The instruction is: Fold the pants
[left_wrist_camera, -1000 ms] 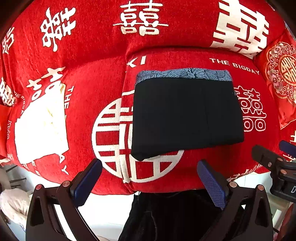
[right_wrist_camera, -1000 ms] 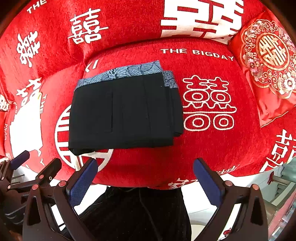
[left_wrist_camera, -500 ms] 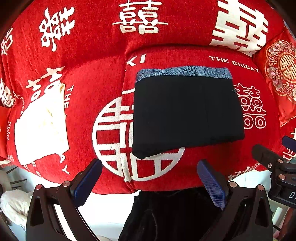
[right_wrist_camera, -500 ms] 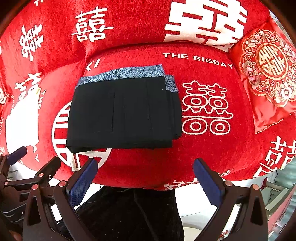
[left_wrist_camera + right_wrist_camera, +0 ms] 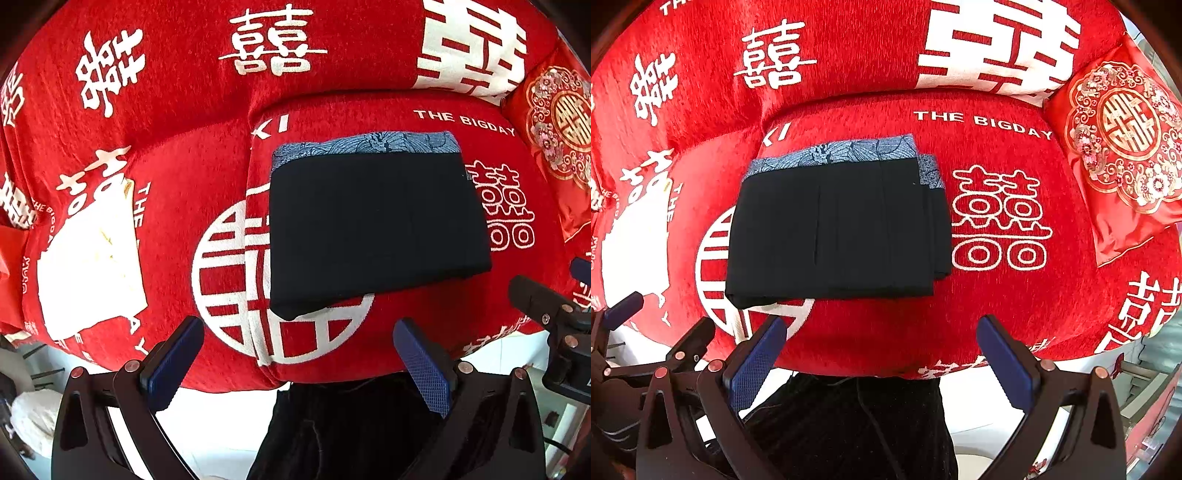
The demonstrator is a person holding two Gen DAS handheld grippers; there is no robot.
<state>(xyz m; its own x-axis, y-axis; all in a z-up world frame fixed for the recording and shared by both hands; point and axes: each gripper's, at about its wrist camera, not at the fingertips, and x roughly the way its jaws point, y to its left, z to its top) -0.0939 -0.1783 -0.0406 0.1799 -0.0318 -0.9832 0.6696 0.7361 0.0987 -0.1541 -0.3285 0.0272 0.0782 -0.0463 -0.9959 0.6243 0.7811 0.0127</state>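
Observation:
The black pants (image 5: 373, 229) lie folded in a neat rectangle on the red sofa seat, with a blue patterned waistband (image 5: 365, 144) along the far edge. They also show in the right wrist view (image 5: 834, 232). My left gripper (image 5: 295, 362) is open and empty, held off the seat's front edge, near the pants' front left corner. My right gripper (image 5: 882, 354) is open and empty, also off the front edge, near the pants' front right. Neither touches the pants.
The sofa cover (image 5: 184, 177) is red with white characters and a seam between two cushions. A red embroidered pillow (image 5: 1123, 147) leans at the right. A dark-clothed person's legs (image 5: 849, 424) are below the grippers. White floor lies under the seat edge.
Both grippers have drawn back slightly from the folded pants, staying open. The pants have not moved.

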